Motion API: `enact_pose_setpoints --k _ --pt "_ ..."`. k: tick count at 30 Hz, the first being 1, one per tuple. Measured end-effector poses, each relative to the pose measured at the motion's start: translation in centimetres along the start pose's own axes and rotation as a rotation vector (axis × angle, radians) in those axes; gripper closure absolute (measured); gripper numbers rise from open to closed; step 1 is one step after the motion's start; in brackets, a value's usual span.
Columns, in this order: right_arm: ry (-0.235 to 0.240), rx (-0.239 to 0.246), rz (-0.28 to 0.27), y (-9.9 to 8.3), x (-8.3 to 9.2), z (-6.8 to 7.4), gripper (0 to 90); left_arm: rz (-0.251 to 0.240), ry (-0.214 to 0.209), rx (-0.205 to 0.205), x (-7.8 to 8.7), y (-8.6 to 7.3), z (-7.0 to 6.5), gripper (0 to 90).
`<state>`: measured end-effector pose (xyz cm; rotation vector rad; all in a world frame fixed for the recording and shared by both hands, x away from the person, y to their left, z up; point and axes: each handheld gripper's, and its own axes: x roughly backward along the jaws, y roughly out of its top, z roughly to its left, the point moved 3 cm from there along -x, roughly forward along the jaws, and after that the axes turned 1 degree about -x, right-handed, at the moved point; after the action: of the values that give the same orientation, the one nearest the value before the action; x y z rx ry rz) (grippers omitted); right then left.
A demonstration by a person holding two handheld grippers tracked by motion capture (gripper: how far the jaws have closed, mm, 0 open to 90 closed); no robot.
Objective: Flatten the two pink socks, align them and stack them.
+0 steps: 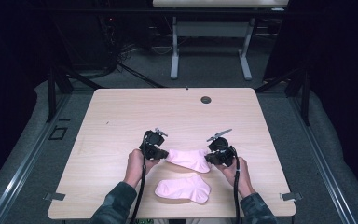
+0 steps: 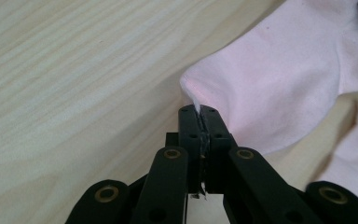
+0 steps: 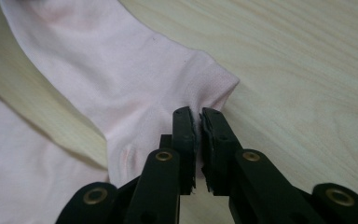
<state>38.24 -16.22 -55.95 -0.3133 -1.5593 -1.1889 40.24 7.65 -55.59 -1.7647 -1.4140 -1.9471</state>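
Note:
Two pale pink socks lie on the wooden table (image 1: 121, 116). The far sock (image 1: 189, 158) stretches between my two grippers. My left gripper (image 1: 161, 153) is shut on that sock's left end; in the left gripper view its jaws (image 2: 199, 112) pinch a fold of the far sock (image 2: 279, 79). My right gripper (image 1: 213, 158) is shut on the sock's right end, and in the right gripper view the jaws (image 3: 199, 114) clamp the edge of the far sock (image 3: 121, 79). The near sock (image 1: 182, 188) lies flat closer to the table's front edge, untouched.
A person's hands and camouflage sleeves (image 1: 114, 203) come in from the bottom. A small round grommet (image 1: 206, 99) sits near the table's far edge. Another table's legs (image 1: 174, 46) stand on the floor beyond. The near sock shows in the gripper views (image 2: 354, 158) (image 3: 23, 158).

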Motion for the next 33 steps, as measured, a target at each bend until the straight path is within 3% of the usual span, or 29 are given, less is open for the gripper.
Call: enact_pose_setpoints --k 1,3,4,6,10,14,18,22,29,33 --pt "-0.002 0.022 -0.018 0.1 1.2 0.6 83.8 -0.008 -0.003 -0.004 0.6 -0.1 -0.2 89.1" --pt "0.004 0.033 -0.021 0.0 2.2 1.0 83.6 -0.040 -0.018 -0.003 2.3 -0.6 -0.7 89.0" --pt "0.004 0.033 -0.021 0.0 2.2 1.0 83.6 -0.040 -0.018 -0.003 2.3 -0.6 -0.7 89.0" --pt "0.045 0.041 -0.037 -0.2 4.0 1.9 83.5 -0.062 -0.031 -0.007 3.8 -1.3 -1.1 89.0" --pt "0.061 0.065 -0.067 -0.5 5.7 3.0 83.4 -0.084 -0.031 -0.015 5.0 -2.0 -1.7 89.1" --pt "0.074 0.096 -0.064 -1.5 6.9 4.2 83.1 -0.107 -0.026 -0.040 6.2 -3.2 -3.0 89.0" --pt "0.083 0.120 -0.050 -2.7 6.6 4.8 82.8 -0.117 -0.021 -0.052 6.6 -5.0 -4.3 89.0" --pt "0.111 0.129 -0.002 -4.4 4.4 4.9 82.7 -0.093 -0.008 -0.053 5.6 -6.8 -5.1 89.0" --pt "0.109 0.153 0.034 -5.5 2.8 5.6 82.4 -0.032 -0.005 -0.033 3.8 -9.2 -5.1 88.9" --pt "0.077 0.177 0.060 -6.0 1.7 5.9 81.5 -0.005 0.015 -0.059 3.1 -9.6 -5.3 87.9"
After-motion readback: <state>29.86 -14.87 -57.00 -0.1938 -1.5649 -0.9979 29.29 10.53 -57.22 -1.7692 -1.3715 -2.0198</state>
